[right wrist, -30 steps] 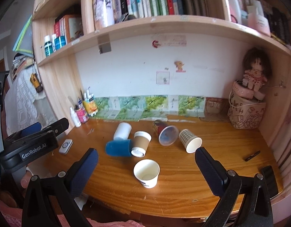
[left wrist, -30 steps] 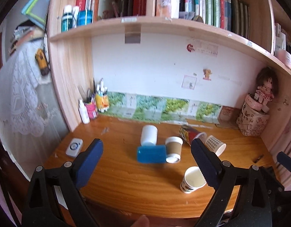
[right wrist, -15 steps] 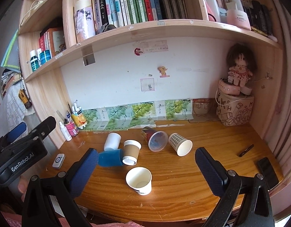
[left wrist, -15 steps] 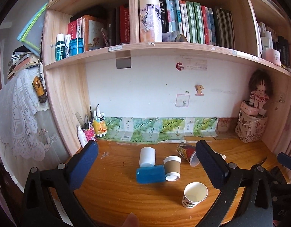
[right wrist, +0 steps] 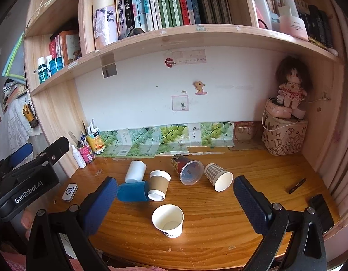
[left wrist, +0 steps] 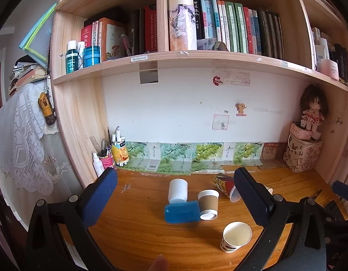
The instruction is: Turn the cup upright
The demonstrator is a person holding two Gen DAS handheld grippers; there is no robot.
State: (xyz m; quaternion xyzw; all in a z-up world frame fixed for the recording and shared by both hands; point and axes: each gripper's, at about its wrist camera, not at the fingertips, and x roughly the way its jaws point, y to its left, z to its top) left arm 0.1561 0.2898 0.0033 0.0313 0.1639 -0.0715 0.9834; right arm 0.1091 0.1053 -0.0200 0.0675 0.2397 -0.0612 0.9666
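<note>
Several cups sit on the wooden desk (right wrist: 219, 221). A blue cup (left wrist: 182, 211) (right wrist: 133, 190), a brown-sleeved paper cup (left wrist: 208, 204) (right wrist: 158, 185), a red-patterned clear cup (right wrist: 187, 169) (left wrist: 226, 186) and a checked cup (right wrist: 218, 176) lie on their sides. A white cup (left wrist: 178, 190) (right wrist: 135, 171) stands mouth down. A white paper cup (left wrist: 236, 236) (right wrist: 168, 220) stands upright at the front. My left gripper (left wrist: 174, 201) and right gripper (right wrist: 174, 205) are both open and empty, held back from the cups near the desk's front edge.
A pen pot and bottles (left wrist: 106, 158) stand at the back left. A patterned bag with a doll (right wrist: 284, 135) sits at the back right. A white remote (right wrist: 69, 192), a black pen (right wrist: 297, 186) and a dark phone (right wrist: 320, 210) lie on the desk. Bookshelves hang above.
Both grippers have pulled back and tilted upward, so the cups look lower and farther and more shelf shows. The cups have not moved.
</note>
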